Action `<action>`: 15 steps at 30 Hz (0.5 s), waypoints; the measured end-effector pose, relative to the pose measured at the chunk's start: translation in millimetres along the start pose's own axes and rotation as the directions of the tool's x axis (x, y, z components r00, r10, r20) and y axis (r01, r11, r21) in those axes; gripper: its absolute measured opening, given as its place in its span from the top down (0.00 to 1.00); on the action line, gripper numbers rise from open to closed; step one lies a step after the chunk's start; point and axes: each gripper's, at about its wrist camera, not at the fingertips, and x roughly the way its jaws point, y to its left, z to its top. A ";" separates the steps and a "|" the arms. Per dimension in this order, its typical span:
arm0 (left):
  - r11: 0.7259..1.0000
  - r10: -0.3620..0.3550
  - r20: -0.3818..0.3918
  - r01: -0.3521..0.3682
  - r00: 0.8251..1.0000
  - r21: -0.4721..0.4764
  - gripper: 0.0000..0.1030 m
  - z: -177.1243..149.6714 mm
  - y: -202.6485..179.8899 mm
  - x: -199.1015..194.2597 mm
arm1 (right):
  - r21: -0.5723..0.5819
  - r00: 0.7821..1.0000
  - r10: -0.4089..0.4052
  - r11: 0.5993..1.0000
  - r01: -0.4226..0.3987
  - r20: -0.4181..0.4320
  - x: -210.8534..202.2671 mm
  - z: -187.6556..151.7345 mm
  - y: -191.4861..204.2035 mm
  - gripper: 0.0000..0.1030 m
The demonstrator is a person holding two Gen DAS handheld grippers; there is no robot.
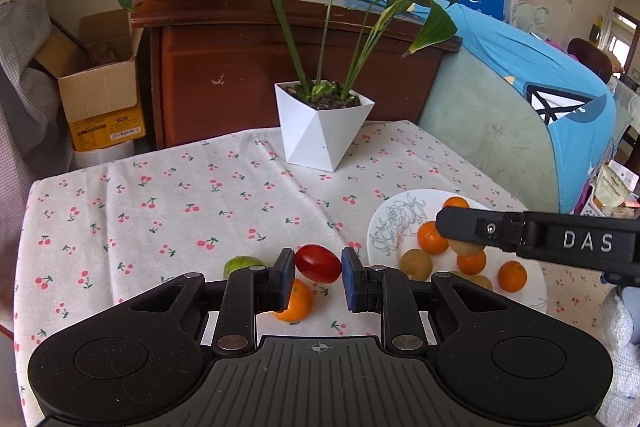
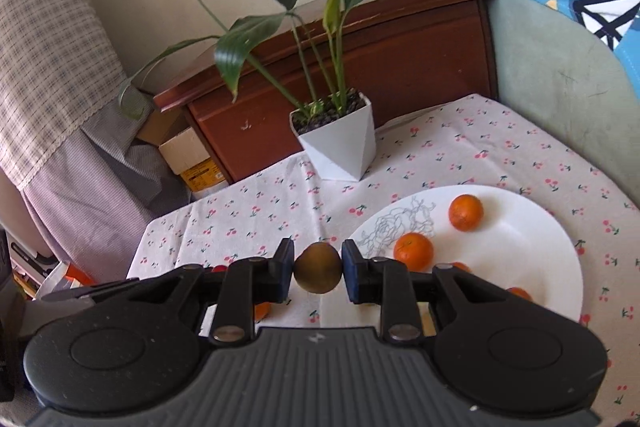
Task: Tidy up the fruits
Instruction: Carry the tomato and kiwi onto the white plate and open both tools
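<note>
Above the cherry-print tablecloth (image 1: 168,195), a red tomato (image 1: 318,263) is gripped by the left gripper (image 1: 318,277) and a brownish fruit (image 2: 319,273) by the right gripper (image 2: 319,273), so a carry to the white plate (image 2: 520,227) and release are judged next.

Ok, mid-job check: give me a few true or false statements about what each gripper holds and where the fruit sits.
1. The left gripper is shut on a red tomato. True.
2. The right gripper is empty. False: it grips a brown-green round fruit.
3. Several oranges lie on the white plate. True.
4. The plate stands left of the potted plant. False: it stands to the right, nearer the cameras.
5. An orange lies on the tablecloth, off the plate. True.
</note>
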 end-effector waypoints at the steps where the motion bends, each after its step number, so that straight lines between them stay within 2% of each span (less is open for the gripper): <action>1: 1.000 -0.007 0.001 0.007 1.000 -0.001 0.78 0.7 -3.0 0.6 | 0.016 1.000 -0.012 1.000 0.012 0.010 -2.7 2.5 -5.1 0.75; 8: 0.998 -0.055 0.003 0.055 0.998 0.015 0.78 2.8 -29.9 7.2 | 0.135 0.995 -0.081 0.988 0.073 0.053 -18.1 11.4 -39.0 0.75; 15: 0.993 -0.112 -0.009 0.112 0.994 0.046 0.78 -0.6 -54.5 13.6 | 0.217 0.991 -0.129 0.969 0.117 0.043 -24.8 10.2 -60.6 0.75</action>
